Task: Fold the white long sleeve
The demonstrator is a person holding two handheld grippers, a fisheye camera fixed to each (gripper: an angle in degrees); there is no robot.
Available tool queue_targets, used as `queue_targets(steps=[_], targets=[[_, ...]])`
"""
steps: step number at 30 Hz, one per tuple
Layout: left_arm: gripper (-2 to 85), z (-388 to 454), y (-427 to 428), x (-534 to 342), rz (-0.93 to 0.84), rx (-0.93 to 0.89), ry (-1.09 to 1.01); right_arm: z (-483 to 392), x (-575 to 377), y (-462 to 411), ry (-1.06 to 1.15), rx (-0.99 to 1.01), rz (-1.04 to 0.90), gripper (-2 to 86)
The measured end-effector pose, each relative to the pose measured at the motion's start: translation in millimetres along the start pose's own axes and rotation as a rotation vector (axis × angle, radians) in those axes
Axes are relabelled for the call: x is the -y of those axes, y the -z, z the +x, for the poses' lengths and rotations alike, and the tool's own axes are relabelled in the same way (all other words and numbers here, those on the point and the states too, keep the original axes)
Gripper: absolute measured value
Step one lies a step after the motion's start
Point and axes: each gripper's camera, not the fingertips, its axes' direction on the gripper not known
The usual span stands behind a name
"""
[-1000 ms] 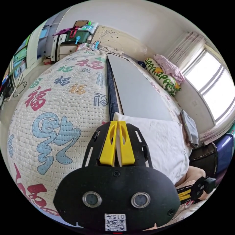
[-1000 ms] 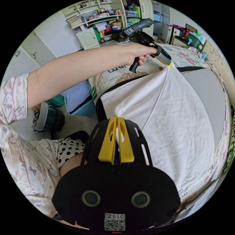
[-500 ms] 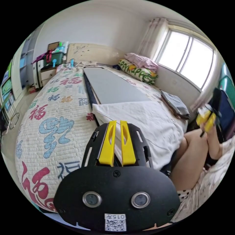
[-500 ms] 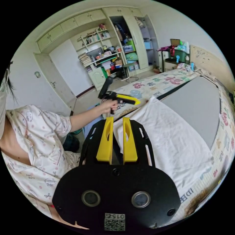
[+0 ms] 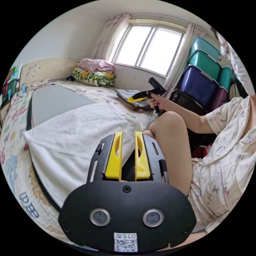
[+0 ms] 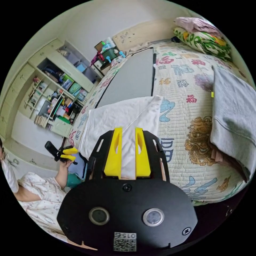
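Though grippers (image 5: 127, 156) apart — shirt (image 5: 77, 141) flat

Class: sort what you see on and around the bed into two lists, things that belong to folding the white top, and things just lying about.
Belongs to the job:
white top
grey board
left gripper
right gripper

Lying about:
grey garment
pillow
pink bedding
storage boxes
shelves

Left hand-held gripper (image 5: 127, 156) parted, empty; right hand-held gripper (image 6: 127, 154) likewise.
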Motion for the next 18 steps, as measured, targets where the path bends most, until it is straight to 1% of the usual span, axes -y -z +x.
queue_targets(steps=[2,5,9,13,16,18], targets=[[8.2,6.4,-37.0,12.0,-0.042,-0.042,-0.073,14.9,20.0,0.6,-0.091,-0.028,0.045,8.0],[8.8,7.9,-83.0,19.7,-0.102,-0.096,-0.146,21.9,50.5,-7.6,-0.157,-0.023,0.038,8.4],[8.8,-8.7,-119.2,15.8,-0.182,-0.081,-0.182,16.6,87.9,-18.3,-0.164,-0.045,0.028,8.7],[8.5,-31.2,-145.6,-3.3,-0.298,-0.065,-0.192,12.8,131.1,-37.2,-0.171,-0.060,0.000,8.7],[7.8,-36.6,-149.3,-17.2,-0.322,-0.033,-0.203,7.0,157.1,-49.8,-0.150,-0.070,-0.024,7.9],[6.2,-39.7,-149.2,-23.3,-0.329,-0.013,-0.200,0.4,169.5,-54.8,-0.109,-0.078,-0.041,5.6]])
